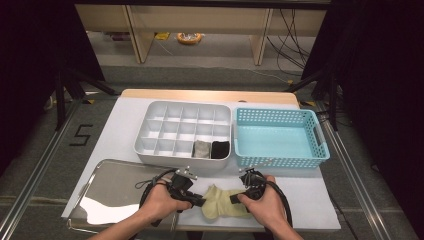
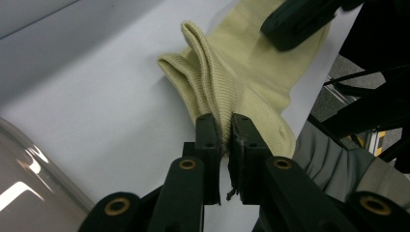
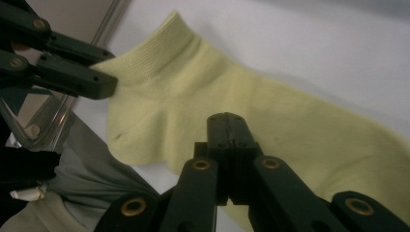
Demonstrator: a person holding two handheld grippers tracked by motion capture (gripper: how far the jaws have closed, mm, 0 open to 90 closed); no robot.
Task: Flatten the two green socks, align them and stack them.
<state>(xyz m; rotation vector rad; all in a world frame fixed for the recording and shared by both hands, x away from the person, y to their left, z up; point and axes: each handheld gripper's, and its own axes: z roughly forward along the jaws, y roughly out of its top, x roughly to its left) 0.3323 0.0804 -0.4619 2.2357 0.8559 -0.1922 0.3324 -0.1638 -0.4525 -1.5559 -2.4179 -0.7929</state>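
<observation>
Lab: black curtains [image 1: 385, 75], floor cables [image 1: 292, 35]

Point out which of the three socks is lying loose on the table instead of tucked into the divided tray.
The pale yellow sock, spread flat at the table's near edge between the two grippers. The grey sock and black sock sit rolled in neighbouring compartments of the white divided tray.

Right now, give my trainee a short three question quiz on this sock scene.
1. True or false: the left gripper has its fingers pinched on a fold of the yellow sock.
2. How many compartments of the white divider tray hold a sock? A) none B) two C) five
3. Fill in: the sock lies on the white table between the metal tray and the ____ edge of the table.

Key:
1. True; a ridge of fabric sits between them.
2. B, a grey sock and a black sock in the front row.
3. right
</observation>
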